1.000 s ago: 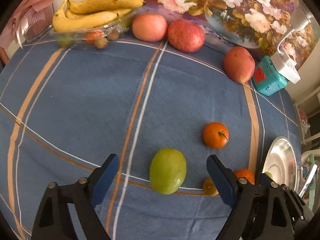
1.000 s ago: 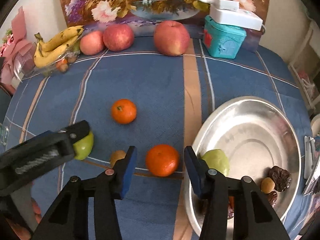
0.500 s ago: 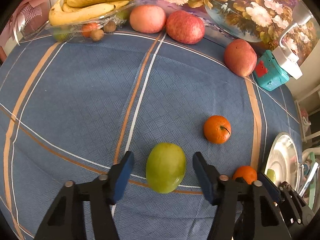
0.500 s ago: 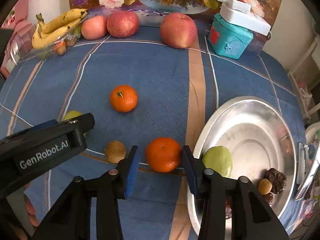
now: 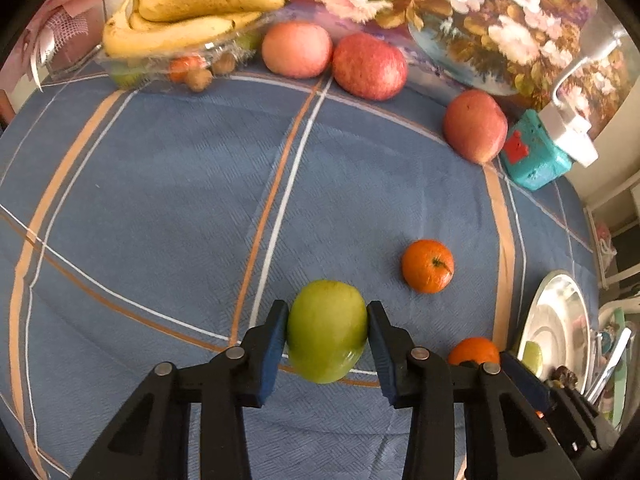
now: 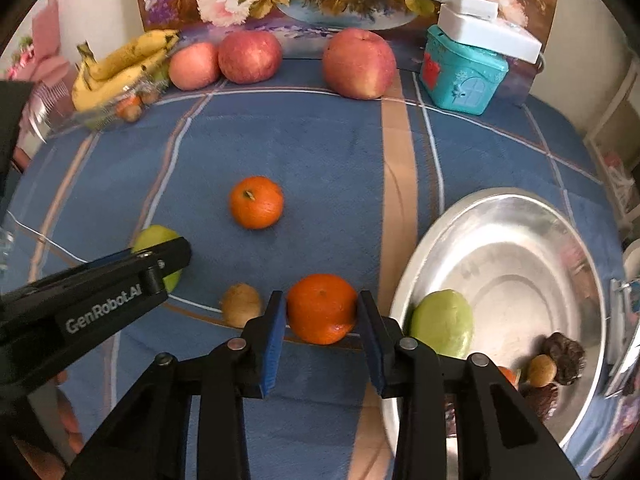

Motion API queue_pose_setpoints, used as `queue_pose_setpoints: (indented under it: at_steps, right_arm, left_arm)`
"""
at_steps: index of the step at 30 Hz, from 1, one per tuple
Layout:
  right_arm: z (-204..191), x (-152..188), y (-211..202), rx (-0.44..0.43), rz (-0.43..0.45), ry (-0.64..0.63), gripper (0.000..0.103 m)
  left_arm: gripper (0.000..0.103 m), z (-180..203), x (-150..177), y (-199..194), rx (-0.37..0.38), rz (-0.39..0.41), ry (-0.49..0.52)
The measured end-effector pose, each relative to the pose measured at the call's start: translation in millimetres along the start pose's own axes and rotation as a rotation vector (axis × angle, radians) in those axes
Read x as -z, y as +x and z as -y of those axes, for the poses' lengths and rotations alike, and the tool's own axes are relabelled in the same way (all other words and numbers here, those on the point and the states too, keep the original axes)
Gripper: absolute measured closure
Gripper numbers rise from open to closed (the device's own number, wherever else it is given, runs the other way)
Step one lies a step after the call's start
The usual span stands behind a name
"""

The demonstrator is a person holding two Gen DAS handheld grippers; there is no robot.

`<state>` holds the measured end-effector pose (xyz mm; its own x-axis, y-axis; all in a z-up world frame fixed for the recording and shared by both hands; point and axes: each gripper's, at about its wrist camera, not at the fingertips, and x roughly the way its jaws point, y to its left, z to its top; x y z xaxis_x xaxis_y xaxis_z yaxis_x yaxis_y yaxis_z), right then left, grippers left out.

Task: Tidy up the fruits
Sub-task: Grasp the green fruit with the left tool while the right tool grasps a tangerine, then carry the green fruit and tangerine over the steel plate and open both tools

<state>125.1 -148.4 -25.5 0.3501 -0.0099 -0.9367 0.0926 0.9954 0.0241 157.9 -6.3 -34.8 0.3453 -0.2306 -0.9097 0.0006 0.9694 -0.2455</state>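
My left gripper (image 5: 327,338) is shut on a green apple (image 5: 326,330) that rests on the blue checked tablecloth; the apple also shows in the right wrist view (image 6: 156,240), partly hidden by the left gripper's finger. My right gripper (image 6: 322,320) is shut on an orange (image 6: 322,308), which also shows in the left wrist view (image 5: 474,351). A second orange (image 6: 256,202) lies loose farther back. A small brown fruit (image 6: 240,304) lies just left of my right gripper. The silver plate (image 6: 520,236) at the right holds another green apple (image 6: 442,322) and several small dark and brown fruits.
At the back stand three red apples (image 6: 360,64), a clear tray with bananas (image 6: 120,64) and small fruits, and a teal house-shaped box (image 6: 460,76) with a white power strip on top. A flower painting leans behind them.
Both grippers closed: the left fingers came in onto the green apple, the right fingers onto the orange. Both moved slightly forward over their fruit.
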Motion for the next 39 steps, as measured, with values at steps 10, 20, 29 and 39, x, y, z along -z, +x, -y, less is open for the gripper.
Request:
queue_pose_setpoints:
  at_steps: [10,20,29,39]
  right_arm:
    - [-16.8,-5.1,-28.6,-0.121,0.069,0.012,0.066]
    - [-1.4,-6.8,-41.5,-0.138,0.1,0.055,0.066]
    - [53.8,-0.7,-48.6,-0.109,0.131,0.199,0.066]
    - [136.5,20.9,-60.6,0.043,0.141,0.41,0.066]
  left_arm:
    - [0.06,-4.0,-4.7,-39.9,0.019,0.094,-0.002]
    - [0.06,17.3,-6.2,-56.7,0.042,0.13,0.038]
    - [0.06,54.9,1.8,-57.7,0.077,0.114,0.115]
    - [0.06,134.5,32.2,-48.9,0.184,0.055,0.306]
